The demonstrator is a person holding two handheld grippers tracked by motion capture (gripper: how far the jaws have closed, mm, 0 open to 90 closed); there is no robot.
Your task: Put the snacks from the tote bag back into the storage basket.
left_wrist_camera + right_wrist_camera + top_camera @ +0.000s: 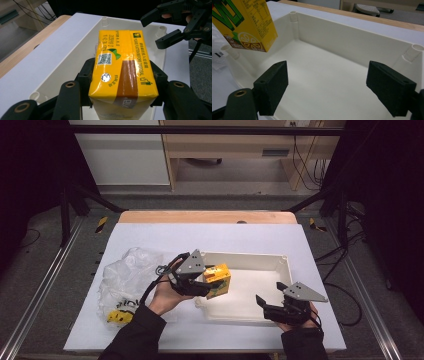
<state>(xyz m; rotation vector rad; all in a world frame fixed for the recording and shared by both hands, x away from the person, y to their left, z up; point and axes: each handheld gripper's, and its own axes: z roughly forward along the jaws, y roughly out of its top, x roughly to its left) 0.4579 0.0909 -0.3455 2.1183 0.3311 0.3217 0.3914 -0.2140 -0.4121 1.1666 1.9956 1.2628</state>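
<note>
item: yellow rectangular drink carton (218,281), clamped in the left hand-held gripper (202,286), held above the left end of the cream plastic tray (280,262) on the surface. right hand-held gripper (272,302): jaws apart, empty, at the tray's near edge. step: transfer into tray. next: lower carton inside, then release.

Overhead view; tool views close over tray (260,262).
</note>
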